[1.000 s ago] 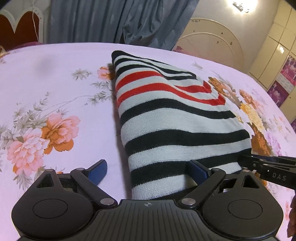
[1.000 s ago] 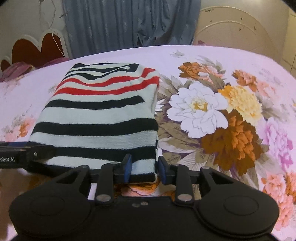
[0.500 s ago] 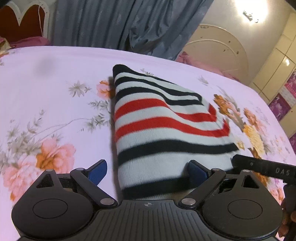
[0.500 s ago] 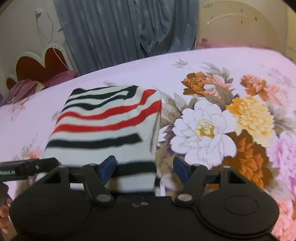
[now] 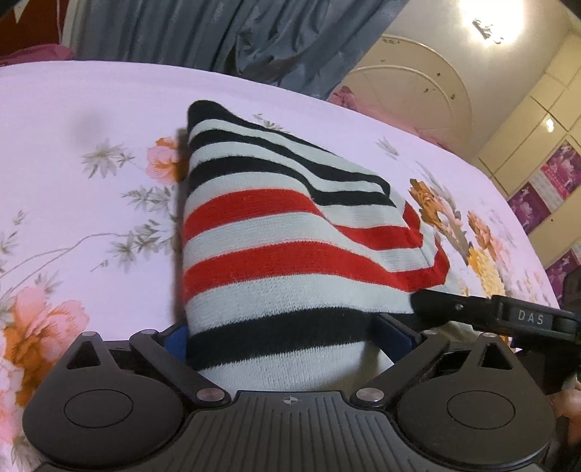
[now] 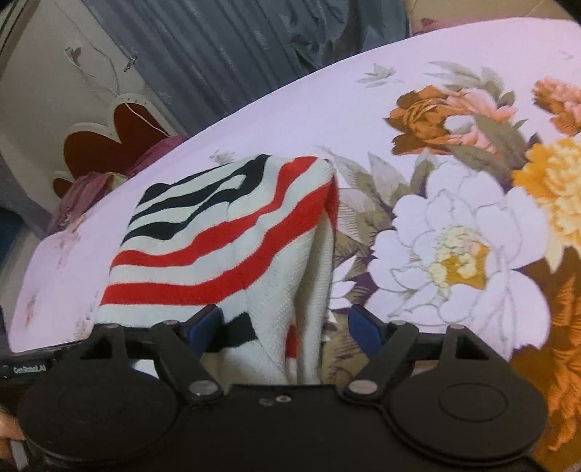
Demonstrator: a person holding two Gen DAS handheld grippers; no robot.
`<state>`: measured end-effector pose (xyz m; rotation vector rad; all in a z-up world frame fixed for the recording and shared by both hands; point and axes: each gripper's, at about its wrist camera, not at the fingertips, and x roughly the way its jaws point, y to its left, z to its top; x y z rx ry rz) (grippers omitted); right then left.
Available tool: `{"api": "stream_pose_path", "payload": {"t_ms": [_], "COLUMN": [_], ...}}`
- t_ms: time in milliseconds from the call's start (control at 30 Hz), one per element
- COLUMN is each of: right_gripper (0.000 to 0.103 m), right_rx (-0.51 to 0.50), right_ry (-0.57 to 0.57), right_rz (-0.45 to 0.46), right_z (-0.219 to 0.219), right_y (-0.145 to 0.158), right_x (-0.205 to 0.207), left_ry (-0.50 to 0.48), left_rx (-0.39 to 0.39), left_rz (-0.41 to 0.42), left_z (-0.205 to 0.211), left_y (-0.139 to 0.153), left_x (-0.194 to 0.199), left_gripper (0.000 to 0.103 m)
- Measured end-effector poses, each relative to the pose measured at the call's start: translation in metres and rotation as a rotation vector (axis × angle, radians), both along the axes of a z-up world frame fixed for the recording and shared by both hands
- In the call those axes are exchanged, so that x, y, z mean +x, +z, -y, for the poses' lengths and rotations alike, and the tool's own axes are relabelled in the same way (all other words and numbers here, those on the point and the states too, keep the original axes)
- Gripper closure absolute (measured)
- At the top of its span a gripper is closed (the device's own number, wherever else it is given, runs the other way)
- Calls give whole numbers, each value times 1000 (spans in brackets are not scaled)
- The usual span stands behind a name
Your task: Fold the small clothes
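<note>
sweater [image 5: 290, 254] on bedsheet [image 5: 90, 188], curtain [image 5: 218, 32] behind

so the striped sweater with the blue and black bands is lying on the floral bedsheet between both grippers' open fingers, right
Not quite: the striped sweater has red and black bands on white, not blue; the left wrist view shows this plainly. The only blue is the pads on the gripper fingers. The rest holds: it lies on the floral bedsheet, with the left gripper and right gripper open around its near edge.

A bed [image 5: 72, 174] carries everything, spread with a pale lilac sheet printed with large pink, orange, yellow and white flowers. Directly on it lies a folded knit garment [image 5: 276, 232] striped in black, white and red, its near end raised off the sheet.
</note>
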<state>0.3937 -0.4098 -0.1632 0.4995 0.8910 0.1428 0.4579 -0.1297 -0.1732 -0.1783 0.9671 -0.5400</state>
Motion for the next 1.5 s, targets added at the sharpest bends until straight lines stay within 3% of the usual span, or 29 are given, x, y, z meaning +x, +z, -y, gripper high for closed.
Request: {"api": "stream_pose_path", "payload": {"t_ms": [67,200,433,567,700,833,1233,1500], "right_gripper": [44,49,47,56,67,69,70,70], "right_rx": [55,83,88,36,45,49,62,67], "right_ry": [7,26,12,-18,-37,-30,-14,16], "right_rz": [2,11,36,33,46,69,117,154], "right_z": [-1,3,-1,-10,-9,-11,-24,-62], "right_y": [-2,-2,-8,0,7,15,38,56], "right_x": [3,2,9,6,1,-2,-7,-7], "left_ry": [3,-2,13,17,14,7,-17,7], "left_rx": [-13,-22,-3,13,36,44,44,43], "left_rz": [-1,1,16,28,59,90,130,168], "left_z": [-1,-4,4,3,4,5,3,-40], "left_y": [-1,1,0,6,14,21,46,70], "left_x": [1,0,1,-2,-6,-11,-26,-38], "left_gripper": [5,10,12,23,32,38,39,39]}}
